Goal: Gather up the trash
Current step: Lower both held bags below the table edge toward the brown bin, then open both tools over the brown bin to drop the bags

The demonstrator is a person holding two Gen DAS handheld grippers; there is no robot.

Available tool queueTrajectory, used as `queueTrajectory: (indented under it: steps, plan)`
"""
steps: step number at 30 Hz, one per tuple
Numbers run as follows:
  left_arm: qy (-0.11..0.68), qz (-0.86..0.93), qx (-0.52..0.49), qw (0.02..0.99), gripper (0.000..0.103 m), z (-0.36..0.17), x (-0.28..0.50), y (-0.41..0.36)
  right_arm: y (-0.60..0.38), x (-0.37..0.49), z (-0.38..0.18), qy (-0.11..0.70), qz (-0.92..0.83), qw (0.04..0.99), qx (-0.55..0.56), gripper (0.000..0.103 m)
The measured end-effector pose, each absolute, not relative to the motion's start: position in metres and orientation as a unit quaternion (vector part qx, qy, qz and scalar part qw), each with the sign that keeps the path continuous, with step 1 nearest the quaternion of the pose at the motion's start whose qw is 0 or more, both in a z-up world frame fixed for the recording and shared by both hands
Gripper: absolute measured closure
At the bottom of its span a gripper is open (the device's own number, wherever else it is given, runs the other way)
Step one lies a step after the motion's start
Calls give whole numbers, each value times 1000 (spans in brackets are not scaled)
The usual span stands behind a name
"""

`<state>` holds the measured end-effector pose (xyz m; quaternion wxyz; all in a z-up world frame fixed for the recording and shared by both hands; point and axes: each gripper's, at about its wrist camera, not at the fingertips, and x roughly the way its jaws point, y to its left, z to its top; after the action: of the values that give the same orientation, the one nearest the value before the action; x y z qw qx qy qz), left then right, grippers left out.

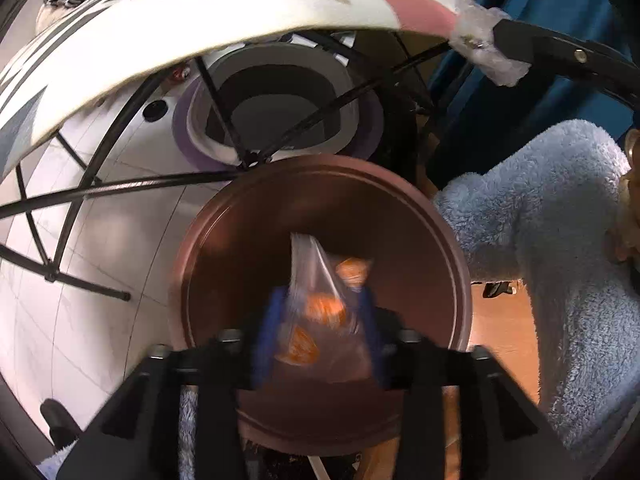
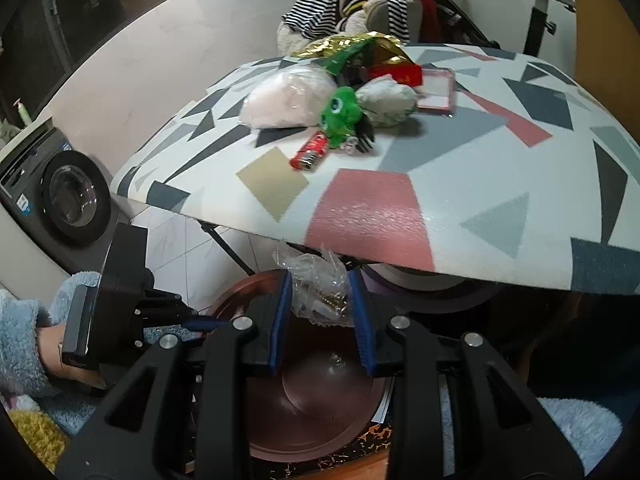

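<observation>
Trash is the matter here, and two pieces of it hang over a copper-brown bin [image 1: 320, 264] on the floor under the patterned table [image 2: 460, 184]. In the left wrist view the left gripper [image 1: 320, 332] points steeply down into the bin's mouth, its blue fingers [image 1: 266, 332] spread either side of a clear bag with orange scraps [image 1: 320, 300]. The bag is blurred and seems loose between them, so I judge it is being let go straight over the opening so it lands inside. In the right wrist view the right gripper [image 2: 320, 320] pinches a crumpled clear wrapper [image 2: 316, 284] between its pads, held at the bin's 12 o'clock rim, probably waiting for its own drop. Beyond, at 12 o'clock on the tabletop, more litter waits: a white plastic bag [image 2: 288, 98], gold foil [image 2: 352, 46], a red can [image 2: 310, 154], beside a green plush toy [image 2: 340, 114]. The bin likely sits below the table edge so each piece travels only a short way.
</observation>
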<state>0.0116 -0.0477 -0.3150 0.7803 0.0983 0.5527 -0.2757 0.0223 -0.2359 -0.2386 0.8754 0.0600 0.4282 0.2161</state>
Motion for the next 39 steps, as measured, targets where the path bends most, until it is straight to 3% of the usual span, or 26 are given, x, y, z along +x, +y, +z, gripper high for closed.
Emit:
queueTrajectory:
  steps: [3,14,20,29,35,39]
  plan:
    - [549,-273,92,785,35,-312,14,-45,-238,23,-242,431,215,874,64,71]
    - [453,-203,17,868,9,-256,9,1,-215,23,-253,453,233,860,23,71]
    - [405,-158,-11,901,6,-234,0,26,-181,29,-293,504,262,823,15,71]
    - [412,-128,-25,902,6,-238,7,39,-154,41,-364,566,236,787,-62,71]
    - [417,-125,-27,900,6,-242,9,42,-162,52,-384,591,201,779,-60,70]
    - [417,-125,-27,900,6,-242,9,42,-163,52,-382,585,187,786,-68,64]
